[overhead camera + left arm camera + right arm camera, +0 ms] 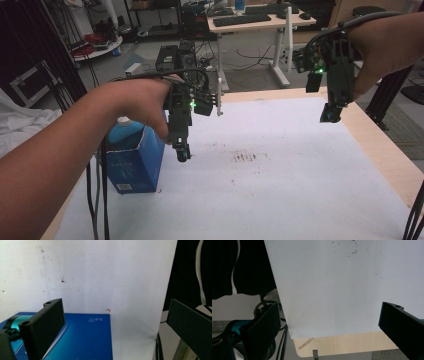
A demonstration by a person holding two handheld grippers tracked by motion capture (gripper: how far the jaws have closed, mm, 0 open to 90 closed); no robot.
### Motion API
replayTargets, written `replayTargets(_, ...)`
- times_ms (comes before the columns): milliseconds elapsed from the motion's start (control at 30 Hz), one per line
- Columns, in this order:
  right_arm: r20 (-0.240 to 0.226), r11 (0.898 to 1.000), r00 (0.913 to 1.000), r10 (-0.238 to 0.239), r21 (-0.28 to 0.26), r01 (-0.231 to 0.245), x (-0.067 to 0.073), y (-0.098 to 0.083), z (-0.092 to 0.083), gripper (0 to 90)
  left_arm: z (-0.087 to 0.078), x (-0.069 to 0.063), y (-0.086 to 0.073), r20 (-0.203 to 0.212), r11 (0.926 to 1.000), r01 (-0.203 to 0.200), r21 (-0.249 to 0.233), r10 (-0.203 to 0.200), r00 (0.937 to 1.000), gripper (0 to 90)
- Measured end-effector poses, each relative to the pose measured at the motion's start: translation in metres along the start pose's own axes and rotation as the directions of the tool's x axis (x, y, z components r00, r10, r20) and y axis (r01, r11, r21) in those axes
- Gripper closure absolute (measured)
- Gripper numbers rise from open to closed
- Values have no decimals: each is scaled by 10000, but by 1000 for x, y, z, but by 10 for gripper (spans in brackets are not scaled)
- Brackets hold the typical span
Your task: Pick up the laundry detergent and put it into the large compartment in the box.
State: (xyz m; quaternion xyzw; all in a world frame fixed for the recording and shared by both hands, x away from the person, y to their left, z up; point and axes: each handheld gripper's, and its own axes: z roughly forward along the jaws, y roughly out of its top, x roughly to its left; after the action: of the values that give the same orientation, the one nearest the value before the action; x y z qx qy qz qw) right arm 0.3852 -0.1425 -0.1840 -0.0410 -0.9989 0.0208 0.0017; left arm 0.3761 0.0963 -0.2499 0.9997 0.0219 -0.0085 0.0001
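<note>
Left gripper (183, 152) beside the blue carton, nothing gripped yet

Its jaws stand wide and empty; the tall blue cardboard carton (136, 162) with a pale blue cap sits just beside the left jaw, ungrasped, its contents hidden. The right gripper (331, 114) hangs well apart, jaws wide and empty over the white sheet-covered wooden table (300, 190). By my reading, the grasp and any moving remain to do.

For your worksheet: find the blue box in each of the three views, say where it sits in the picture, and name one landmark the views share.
High view: blue box at lower left, beside the left gripper.
Left gripper view: bottom left, behind the left jaw.
Right gripper view: not in it.
Shared landmark: the white sheet.
</note>
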Motion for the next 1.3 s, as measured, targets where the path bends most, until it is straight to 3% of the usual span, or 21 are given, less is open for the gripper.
replayTargets(167, 84, 9997, 10000, -30, -245, 32, -3, -4, -4, 33, -1, 10, 0, 99, 9994, 164, -310, -161, 9998, 16)
replayTargets(300, 126, 9991, 9999, -26, -413, 31, -5, -8, -8, 33, 0, 16, 1, 48, 9993, 296, -226, -295, 9996, 16)
replayTargets(533, 133, 9991, 9999, -74, -423, 80, -4, -8, -10, 33, -3, 17, -1, 93, 9986, 348, -400, -345, 9994, 16)
replayTargets(1300, 201, 9987, 9997, -146, -487, 156, -6, -6, -12, 33, -4, 18, -4, 49, 9990, 401, -190, -400, 9992, 16)
